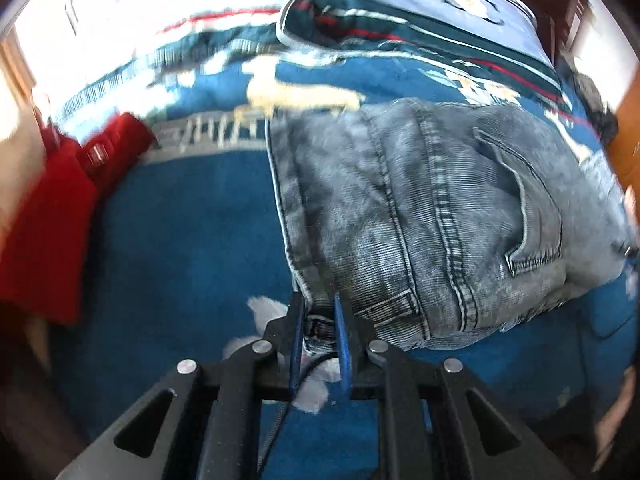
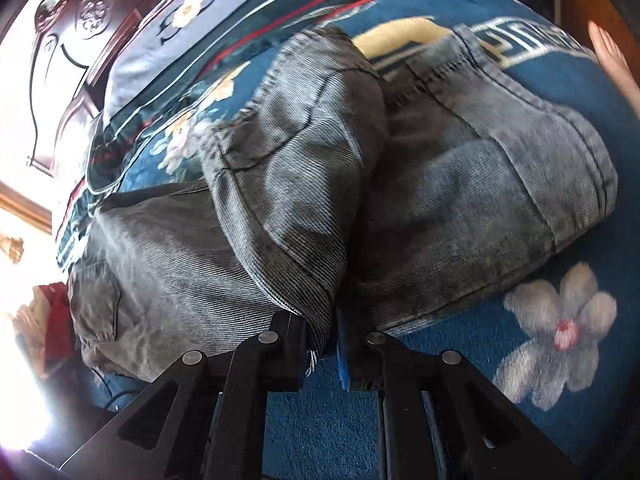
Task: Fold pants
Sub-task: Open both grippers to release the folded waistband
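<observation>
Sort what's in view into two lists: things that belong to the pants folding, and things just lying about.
Belongs to the job:
- grey jeans
- left gripper, jaws pinching a jeans edge
- right gripper, jaws clamped on denim
- blue floral blanket they lie on

Just lying about:
- red cloth
- folded patterned quilt
- carved wooden headboard

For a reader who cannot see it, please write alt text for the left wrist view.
The left tongs pinch a corner of folded grey jeans lying on a blue flowered blanket. A red cloth lies at the left edge, and folded bedding lies behind the jeans.
</observation>
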`<state>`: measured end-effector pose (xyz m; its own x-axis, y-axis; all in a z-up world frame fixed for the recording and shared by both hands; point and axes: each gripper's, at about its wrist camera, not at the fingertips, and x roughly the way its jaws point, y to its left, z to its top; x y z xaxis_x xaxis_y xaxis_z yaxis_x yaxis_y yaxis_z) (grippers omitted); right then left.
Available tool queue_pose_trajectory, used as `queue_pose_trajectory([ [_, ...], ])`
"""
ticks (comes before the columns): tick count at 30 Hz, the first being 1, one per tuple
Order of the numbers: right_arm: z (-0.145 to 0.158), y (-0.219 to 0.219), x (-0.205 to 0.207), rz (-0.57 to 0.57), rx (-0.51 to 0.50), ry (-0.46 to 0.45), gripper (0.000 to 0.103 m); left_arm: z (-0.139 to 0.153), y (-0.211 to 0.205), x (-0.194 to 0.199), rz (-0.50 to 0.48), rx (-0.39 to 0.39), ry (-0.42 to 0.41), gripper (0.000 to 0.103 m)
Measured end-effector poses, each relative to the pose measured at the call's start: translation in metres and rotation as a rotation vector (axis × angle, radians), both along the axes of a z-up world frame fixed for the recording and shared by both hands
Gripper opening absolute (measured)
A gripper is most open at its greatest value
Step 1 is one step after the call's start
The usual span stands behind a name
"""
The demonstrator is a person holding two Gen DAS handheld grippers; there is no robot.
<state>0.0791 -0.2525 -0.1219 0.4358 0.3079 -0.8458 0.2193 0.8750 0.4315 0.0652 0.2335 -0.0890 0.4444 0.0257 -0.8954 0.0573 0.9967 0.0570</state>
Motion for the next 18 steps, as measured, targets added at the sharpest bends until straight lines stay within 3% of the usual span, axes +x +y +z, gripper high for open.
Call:
queue_pose_trajectory([
  [2, 0.005, 0.001, 0.0, 0.003, -0.017, -0.006, 0.02, 0.012, -0.008, -0.006, -0.018, 0.08, -0.037, 0.028],
  [3, 0.007, 0.002, 0.0, 0.004, -0.029, -0.013, 0.025, 0.018, -0.011, -0.009, -0.022, 0.103, -0.052, 0.041],
  [4, 0.01, 0.001, -0.003, 0.006, -0.043, -0.027, 0.031, 0.023, -0.011, -0.01, -0.022, 0.112, -0.067, 0.049],
  [5, 0.014, 0.003, -0.003, 0.011, -0.06, -0.04, 0.031, 0.03, -0.013, -0.013, -0.022, 0.122, -0.089, 0.06],
  [6, 0.016, 0.004, -0.003, 0.017, -0.067, -0.047, 0.031, 0.036, -0.014, -0.014, -0.021, 0.126, -0.104, 0.064],
  [14, 0.043, 0.011, -0.008, 0.063, -0.116, -0.116, 0.031, 0.066, -0.055, -0.018, -0.07, 0.124, -0.173, 0.064],
  [15, 0.048, 0.011, -0.01, 0.071, -0.121, -0.13, 0.033, 0.069, -0.063, -0.019, -0.08, 0.12, -0.18, 0.064],
  [17, 0.056, 0.008, -0.014, 0.079, -0.137, -0.154, 0.049, 0.075, -0.081, -0.017, -0.104, 0.1, -0.194, 0.064],
  [18, 0.061, 0.005, -0.017, 0.083, -0.144, -0.167, 0.053, 0.077, -0.089, -0.016, -0.115, 0.091, -0.199, 0.066],
])
